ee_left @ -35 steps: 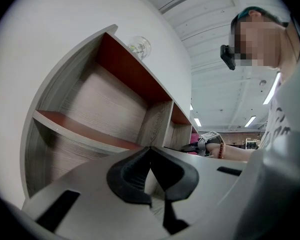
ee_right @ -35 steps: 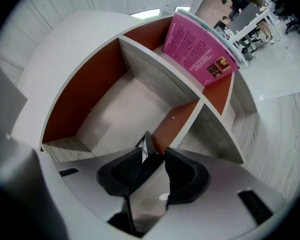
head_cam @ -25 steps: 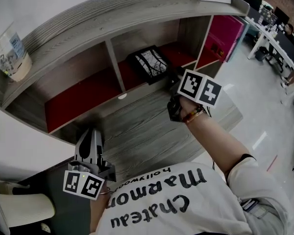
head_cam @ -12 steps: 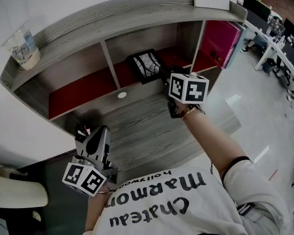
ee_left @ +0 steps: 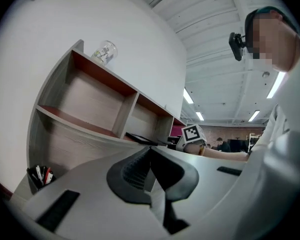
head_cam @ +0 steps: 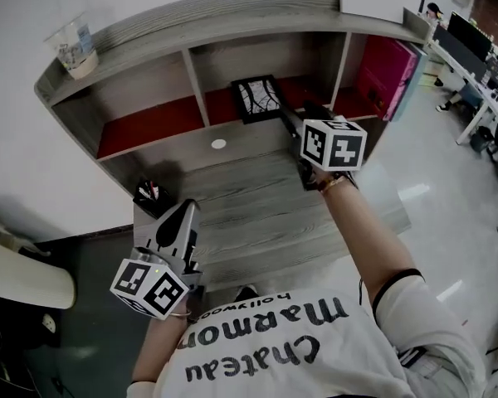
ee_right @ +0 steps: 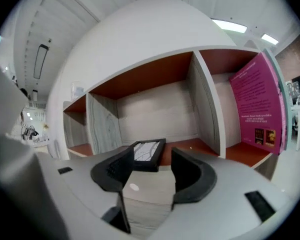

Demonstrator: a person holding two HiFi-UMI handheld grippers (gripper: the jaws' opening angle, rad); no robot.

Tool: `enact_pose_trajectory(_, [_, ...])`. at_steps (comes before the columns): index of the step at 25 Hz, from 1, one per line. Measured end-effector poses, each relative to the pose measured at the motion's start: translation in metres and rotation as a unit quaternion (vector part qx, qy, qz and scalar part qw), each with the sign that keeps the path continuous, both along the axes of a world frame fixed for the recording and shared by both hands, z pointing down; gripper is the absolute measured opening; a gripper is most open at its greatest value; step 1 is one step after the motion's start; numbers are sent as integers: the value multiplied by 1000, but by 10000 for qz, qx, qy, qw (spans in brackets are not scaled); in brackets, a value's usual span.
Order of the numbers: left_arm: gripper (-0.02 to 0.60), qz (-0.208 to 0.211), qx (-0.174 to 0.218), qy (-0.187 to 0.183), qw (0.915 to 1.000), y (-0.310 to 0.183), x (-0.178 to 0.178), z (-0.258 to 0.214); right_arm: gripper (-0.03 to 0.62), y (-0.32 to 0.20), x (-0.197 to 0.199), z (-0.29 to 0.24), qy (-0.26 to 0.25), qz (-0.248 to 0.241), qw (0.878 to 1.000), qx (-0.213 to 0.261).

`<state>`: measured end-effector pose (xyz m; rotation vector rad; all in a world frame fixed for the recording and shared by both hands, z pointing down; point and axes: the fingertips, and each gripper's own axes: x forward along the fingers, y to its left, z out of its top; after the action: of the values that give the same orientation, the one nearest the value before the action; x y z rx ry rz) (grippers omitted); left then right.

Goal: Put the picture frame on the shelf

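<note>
The black picture frame [head_cam: 258, 98] lies flat on the red floor of the shelf's [head_cam: 232, 11] middle compartment, and it also shows in the right gripper view [ee_right: 149, 154]. My right gripper [head_cam: 294, 123] hovers over the grey desk [head_cam: 241, 206] just in front of that compartment. Its jaws are opening [ee_right: 153, 165]. The pads stand clear of the frame, which lies beyond the tips. My left gripper [head_cam: 187, 212] is low at the desk's near left, jaws shut [ee_left: 150, 154] on nothing.
A plastic cup [head_cam: 73, 46] stands on the shelf's top at the left. A pen holder [head_cam: 149, 196] sits on the desk's left end. A pink board [head_cam: 388, 69] leans in the right compartment. A white chair [head_cam: 25, 276] is on the left.
The right gripper has let go of the frame and drawn back a little. The frame stays in the middle compartment. The left gripper has hardly moved.
</note>
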<state>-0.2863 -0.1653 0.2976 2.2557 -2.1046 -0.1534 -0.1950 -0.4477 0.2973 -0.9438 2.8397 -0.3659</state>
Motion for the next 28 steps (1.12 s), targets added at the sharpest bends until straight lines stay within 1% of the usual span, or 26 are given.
enact_pose_trajectory(3, [17, -137, -158, -334, 9992, -6, 14, 11, 180, 28, 17, 6, 276, -100, 9989, 352])
enact_pose_trajectory(5, [17, -213, -200, -488, 9984, -12, 28, 15, 148, 48, 32, 10, 396, -150, 9976, 548])
enact_pose_trajectory(8, [17, -401, -28, -548, 9977, -22, 50, 11, 51, 76, 54, 13, 389, -232, 9963, 733])
enact_pose_trajectory(9, [17, -444, 55, -534, 9976, -25, 58, 8, 30, 85, 61, 14, 350, -277, 9961, 764])
enact_pose_trajectory(11, [17, -456, 189, -519, 9974, -30, 79, 4, 8, 104, 75, 16, 276, -401, 9954, 830])
enact_pose_trajectory(14, [17, -456, 354, -555, 9968, -29, 111, -1, 8, 129, 94, 14, 241, -528, 9923, 1099])
enact_pose_trajectory(16, [17, -482, 409, -589, 9963, -25, 127, -2, 8, 144, 106, 12, 206, -568, 9895, 1309])
enact_pose_trajectory(18, [17, -523, 456, -658, 9954, -20, 140, 0, 8, 157, 120, 10, 91, -590, 9880, 1423])
enact_pose_trajectory(22, [17, -582, 468, -800, 9940, -9, 159, 6, 7, 171, 149, 15, -49, -630, 9887, 1361])
enact_pose_trajectory(25, [17, -573, 447, -739, 9946, -2, 167, 12, 6, 173, 165, 23, -66, -649, 9901, 1242])
enact_pose_trajectory(28, [17, -587, 427, -690, 9950, 4, 174, 18, 6, 173, 177, 33, 21, -604, 9909, 1203])
